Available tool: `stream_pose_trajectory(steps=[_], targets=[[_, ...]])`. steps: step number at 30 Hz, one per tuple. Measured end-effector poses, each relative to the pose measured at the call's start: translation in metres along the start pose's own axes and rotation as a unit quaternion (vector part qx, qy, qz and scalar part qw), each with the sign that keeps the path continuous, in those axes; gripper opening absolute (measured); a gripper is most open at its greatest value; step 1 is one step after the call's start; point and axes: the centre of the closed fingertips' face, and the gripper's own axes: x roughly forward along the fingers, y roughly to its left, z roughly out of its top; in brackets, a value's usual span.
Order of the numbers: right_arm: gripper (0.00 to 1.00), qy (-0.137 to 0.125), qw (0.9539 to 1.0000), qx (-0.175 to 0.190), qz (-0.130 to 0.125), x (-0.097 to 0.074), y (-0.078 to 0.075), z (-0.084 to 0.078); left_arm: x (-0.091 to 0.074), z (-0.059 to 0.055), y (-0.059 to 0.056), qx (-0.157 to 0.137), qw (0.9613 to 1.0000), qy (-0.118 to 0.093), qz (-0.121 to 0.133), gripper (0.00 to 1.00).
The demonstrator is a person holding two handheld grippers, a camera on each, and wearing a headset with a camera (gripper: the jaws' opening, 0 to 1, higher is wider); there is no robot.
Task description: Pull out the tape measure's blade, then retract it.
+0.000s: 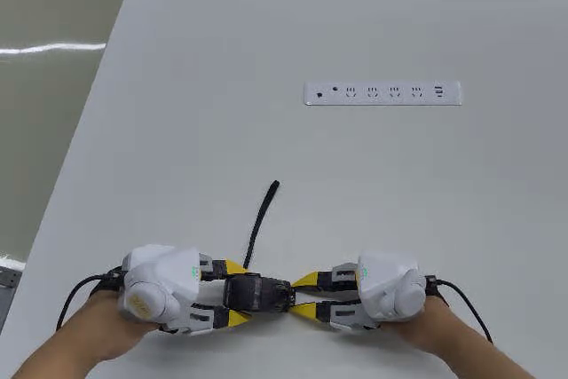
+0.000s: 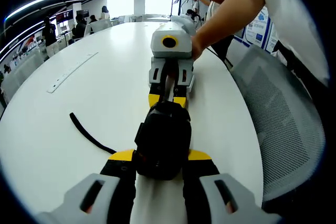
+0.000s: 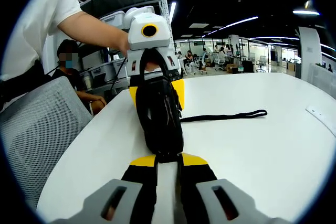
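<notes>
At a white table [image 1: 222, 86], a person holds two grippers nose to nose with a black tape measure [image 1: 257, 293] between them, near the table's front edge. The left gripper [image 1: 237, 292] has its yellow-tipped jaws clamped on either side of the case; the right gripper [image 1: 303, 296] has its jaws pinched in on the case's opposite end.

From the headset, the tape measure is a small dark block, with a black strap [image 1: 259, 224] trailing away from it across the table and a white power strip [image 1: 383, 93] lying well beyond.

The left gripper view brings out the case's rounded, bulky body and a grey mesh chair [image 2: 283, 108] beside the table. The right gripper view shows the case as tall and narrow, tapering toward the near jaws, the strap stretched flat to one side, and an open office with seated people behind. No length of blade can be made out between the grippers, and the hook at its tip is too small to tell.
</notes>
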Motion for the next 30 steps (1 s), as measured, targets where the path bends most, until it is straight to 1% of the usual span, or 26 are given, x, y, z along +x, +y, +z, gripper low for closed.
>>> stream_pose_trajectory(steps=[4, 6, 9, 11, 13, 20, 30], targets=[[0.15, 0.004, 1.0000, -0.008, -0.001, 0.0003, 0.0001, -0.0002, 0.0002, 0.0000, 0.0006, -0.001, 1.0000, 0.000, 0.002, 0.30], [0.15, 0.005, 1.0000, -0.006, -0.001, 0.0003, 0.0002, -0.0006, 0.0003, 0.0000, 0.0011, 0.000, 1.0000, 0.000, 0.003, 0.30], [0.14, 0.007, 0.9999, -0.012, 0.000, 0.0003, 0.0016, -0.0011, 0.0003, 0.0002, 0.0007, 0.005, 1.0000, 0.002, 0.003, 0.30], [0.12, 0.007, 1.0000, -0.006, -0.001, 0.0009, 0.0030, -0.0012, -0.0001, -0.0002, 0.0012, 0.007, 1.0000, 0.003, 0.004, 0.30], [0.12, 0.006, 0.9999, -0.013, -0.002, 0.0005, 0.0019, -0.0011, -0.0004, -0.0002, 0.0009, 0.007, 1.0000, 0.003, 0.004, 0.30], [0.11, 0.007, 0.9999, -0.015, -0.003, 0.0005, 0.0023, -0.0005, -0.0009, -0.0003, 0.0013, 0.006, 1.0000, 0.002, 0.005, 0.30], [0.11, 0.006, 0.9999, -0.009, -0.006, 0.0005, 0.0017, -0.0013, -0.0009, -0.0008, 0.0016, 0.007, 1.0000, 0.001, 0.004, 0.29]])
